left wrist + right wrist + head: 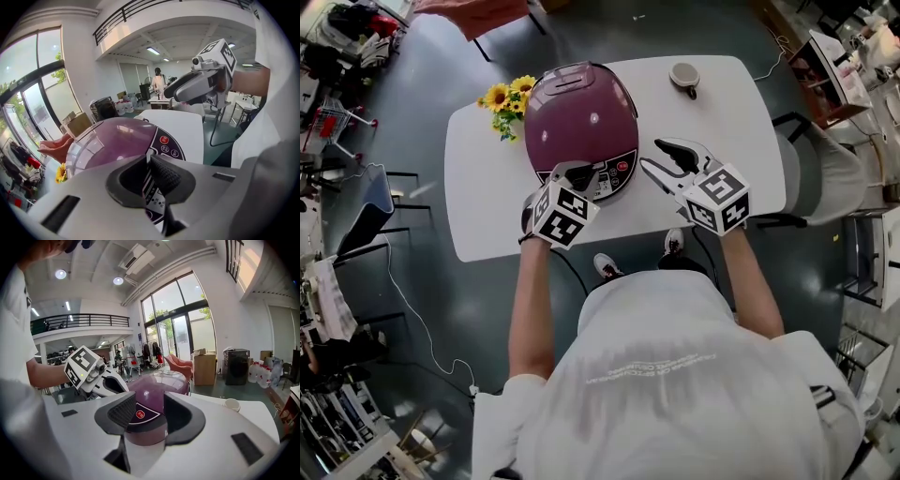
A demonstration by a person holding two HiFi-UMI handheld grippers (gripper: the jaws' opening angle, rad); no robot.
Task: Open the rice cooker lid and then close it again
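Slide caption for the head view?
Closed rice cooker: left hand-held gripper shut at its front panel, right hand-held gripper open alongside.

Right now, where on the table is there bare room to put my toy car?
The left end of the table is bare, from the sunflowers to the near edge. So is the right end, between the cup and the right gripper. It is crowded in front of the rice cooker, where the left gripper also sits.
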